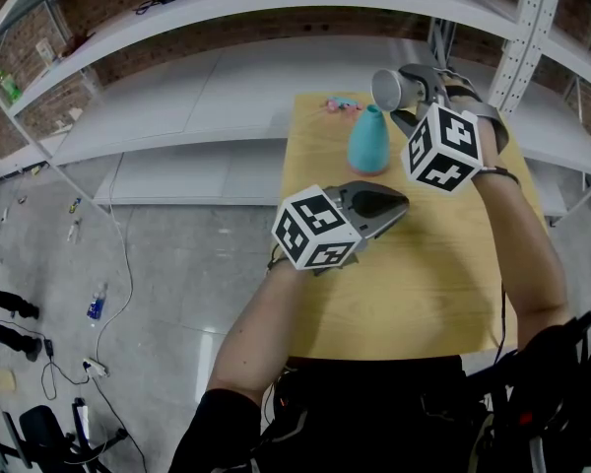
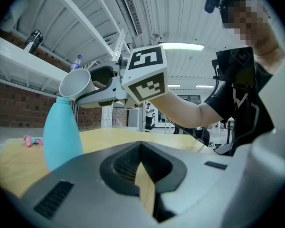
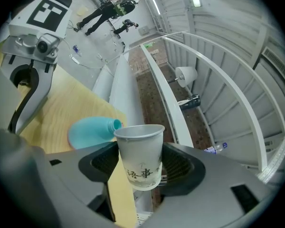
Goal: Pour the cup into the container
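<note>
The right gripper [image 3: 141, 175] clamps the paper cup [image 3: 138, 141] between its jaws, tipped with its rim just over the mouth of the teal container [image 1: 368, 139], apparently for pouring, while the left gripper [image 1: 394, 203] waits low over the tabletop [image 1: 424, 284], jaws closed and empty.

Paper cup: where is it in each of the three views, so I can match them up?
Head view: paper cup top centre-right, just above the teal bottle.
Left gripper view: upper left, tilted, above the bottle's top.
Right gripper view: bottom centre, between the jaws, bottle to its left.
Shared landmark: the teal bottle.
</note>
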Demonstrator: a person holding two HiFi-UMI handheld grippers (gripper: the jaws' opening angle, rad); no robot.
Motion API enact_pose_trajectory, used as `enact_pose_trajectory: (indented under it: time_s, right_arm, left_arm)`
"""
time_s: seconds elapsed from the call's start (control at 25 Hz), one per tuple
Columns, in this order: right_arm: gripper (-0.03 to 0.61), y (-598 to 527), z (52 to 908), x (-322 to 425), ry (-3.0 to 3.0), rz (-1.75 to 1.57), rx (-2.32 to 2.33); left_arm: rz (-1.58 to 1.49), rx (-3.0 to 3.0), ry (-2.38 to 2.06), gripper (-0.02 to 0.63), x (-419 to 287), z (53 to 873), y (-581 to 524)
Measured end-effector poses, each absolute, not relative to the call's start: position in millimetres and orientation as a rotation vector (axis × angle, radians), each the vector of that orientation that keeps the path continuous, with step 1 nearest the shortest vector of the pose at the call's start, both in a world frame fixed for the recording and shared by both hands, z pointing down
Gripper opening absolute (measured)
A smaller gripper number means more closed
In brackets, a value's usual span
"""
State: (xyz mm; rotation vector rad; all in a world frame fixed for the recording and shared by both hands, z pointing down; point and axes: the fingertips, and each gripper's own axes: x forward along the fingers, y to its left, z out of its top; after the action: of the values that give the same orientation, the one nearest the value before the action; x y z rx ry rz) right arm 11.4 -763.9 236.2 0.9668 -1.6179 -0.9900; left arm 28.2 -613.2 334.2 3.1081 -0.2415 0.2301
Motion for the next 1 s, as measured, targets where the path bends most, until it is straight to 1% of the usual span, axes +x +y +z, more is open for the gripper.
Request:
enact_pose_trajectory:
  time_s: [1.0]
  right_arm:
    - [0.29, -765.2, 236.7, 8.1, -1.528, -1.067, 0.938]
  left_arm:
    - [0.23, 3.113, -0.222, -0.008, 27.8, 334.9, -611.7]
